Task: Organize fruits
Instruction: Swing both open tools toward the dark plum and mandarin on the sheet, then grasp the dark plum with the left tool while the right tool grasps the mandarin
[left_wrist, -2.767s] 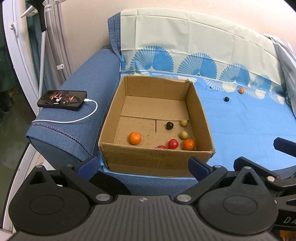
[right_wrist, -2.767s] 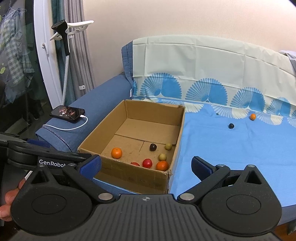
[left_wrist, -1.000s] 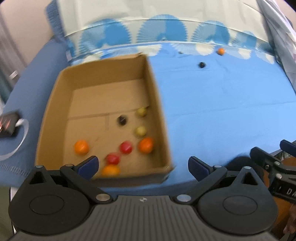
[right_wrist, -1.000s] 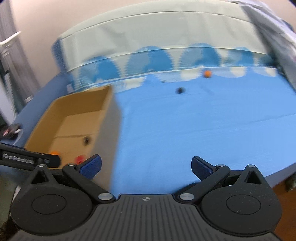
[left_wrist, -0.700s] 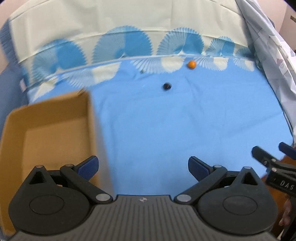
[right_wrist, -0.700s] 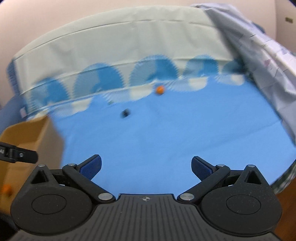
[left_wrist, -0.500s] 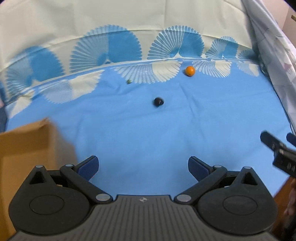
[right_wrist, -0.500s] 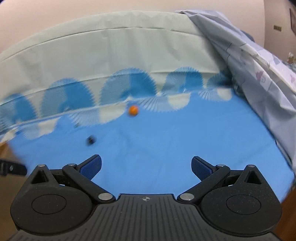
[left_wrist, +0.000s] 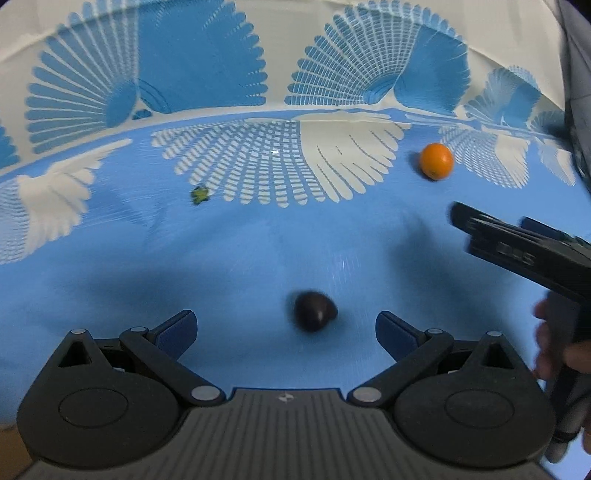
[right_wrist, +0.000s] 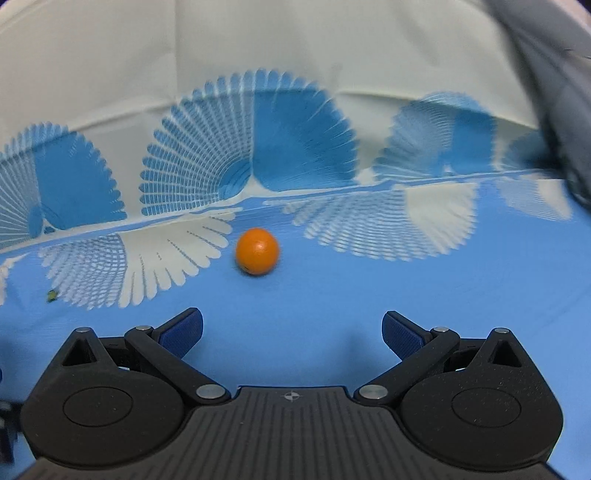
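Left hand-held gripper (left_wrist: 286, 326) gapes low around dark fruit (left_wrist: 314, 311).

One orange fruit (left_wrist: 436, 161), one dark fruit (left_wrist: 314, 311), one small green scrap (left_wrist: 200, 194), two grippers.

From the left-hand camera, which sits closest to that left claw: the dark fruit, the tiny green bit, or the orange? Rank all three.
1. Dark fruit: nearest, lying just ahead of the open left gripper, slightly right of centre.
2. Green bit: farther back on the blue sheet, to the left.
3. Orange: farthest, back right near the fan pattern.
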